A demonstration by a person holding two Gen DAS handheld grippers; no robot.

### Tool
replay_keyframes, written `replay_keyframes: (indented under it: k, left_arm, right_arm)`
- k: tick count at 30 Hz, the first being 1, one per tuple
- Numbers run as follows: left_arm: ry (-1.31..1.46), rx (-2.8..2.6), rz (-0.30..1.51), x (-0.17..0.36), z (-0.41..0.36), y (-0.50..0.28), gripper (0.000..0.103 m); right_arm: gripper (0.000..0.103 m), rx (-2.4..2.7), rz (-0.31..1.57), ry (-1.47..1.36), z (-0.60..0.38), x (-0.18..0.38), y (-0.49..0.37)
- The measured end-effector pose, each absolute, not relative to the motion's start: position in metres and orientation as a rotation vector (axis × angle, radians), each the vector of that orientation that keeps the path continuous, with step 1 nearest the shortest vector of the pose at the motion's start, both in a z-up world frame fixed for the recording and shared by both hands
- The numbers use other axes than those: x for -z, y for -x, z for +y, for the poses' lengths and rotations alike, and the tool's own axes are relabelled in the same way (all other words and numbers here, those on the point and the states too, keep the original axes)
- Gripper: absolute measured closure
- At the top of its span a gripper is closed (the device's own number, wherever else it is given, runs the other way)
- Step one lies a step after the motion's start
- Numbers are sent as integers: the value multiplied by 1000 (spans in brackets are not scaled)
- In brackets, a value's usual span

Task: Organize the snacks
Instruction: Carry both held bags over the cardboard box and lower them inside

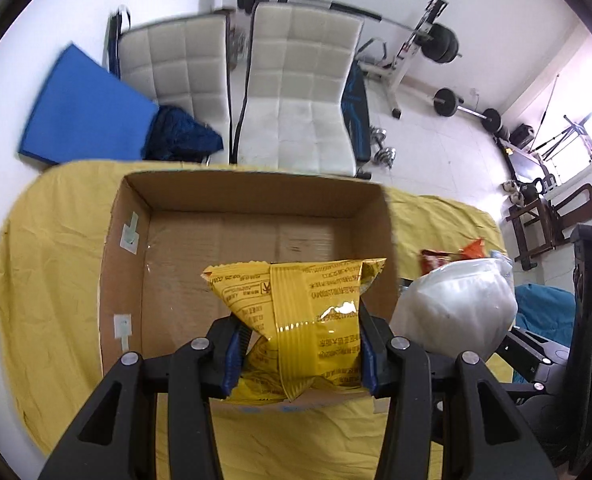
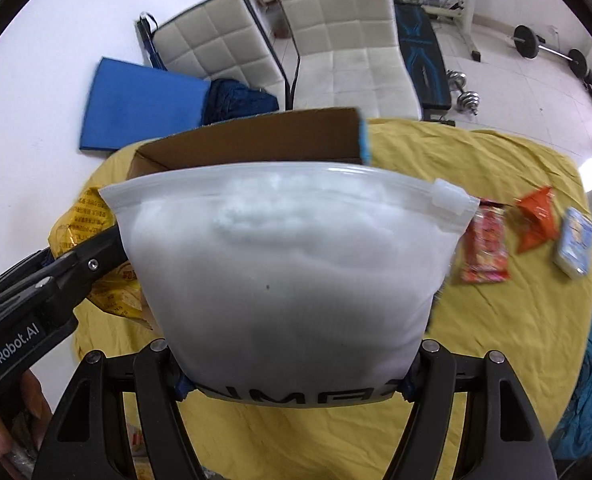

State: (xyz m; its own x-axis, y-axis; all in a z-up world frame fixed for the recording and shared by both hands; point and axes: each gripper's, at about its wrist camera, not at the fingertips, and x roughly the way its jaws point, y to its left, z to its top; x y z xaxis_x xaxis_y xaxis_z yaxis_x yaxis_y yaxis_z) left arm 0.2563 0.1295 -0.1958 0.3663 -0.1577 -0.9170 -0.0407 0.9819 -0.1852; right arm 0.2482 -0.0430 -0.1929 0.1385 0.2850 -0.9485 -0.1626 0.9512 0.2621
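Showing the empty brown cardboard box (image 1: 252,236), left gripper (image 1: 299,354) clamped on a crinkled yellow foil snack packet (image 1: 299,312), right gripper (image 2: 296,384) clamped on a frosted white zip pouch (image 2: 288,264), three small packets (image 2: 485,252) left on the yellow tablecloth (image 2: 495,340)

The cardboard box (image 1: 256,216) floor lies bare beyond the yellow snack bag (image 1: 299,316); the white zip bag (image 1: 455,304) crowds its right wall.

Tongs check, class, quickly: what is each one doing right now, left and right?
Left tongs: closed on the yellow snack packet.
Right tongs: closed on the white zip bag.
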Motion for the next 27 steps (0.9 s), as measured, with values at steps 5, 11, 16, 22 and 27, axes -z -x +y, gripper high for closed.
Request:
replay_keyframes:
  k: [5,11,16,22,27]
  left_arm:
    - [273,96,1294,248,171,-300,60]
    - [364,121,1430,323,200,-343,60]
    - [415,137,1514,374,213,-364,60]
    - [451,166,1563,408,221,-381,59]
    - [428,188,1552,406,217,-381,59]
  right_arm:
    - [28,-306,1460,-59,-3,248,-291]
    - [28,-250,1549,-28,20,318,-331]
    - [28,-193,1615,-24,30,365,-354]
    - [26,-145,1651,5,37,396,-369]
    - [24,-139,1647,36,45,402,-376]
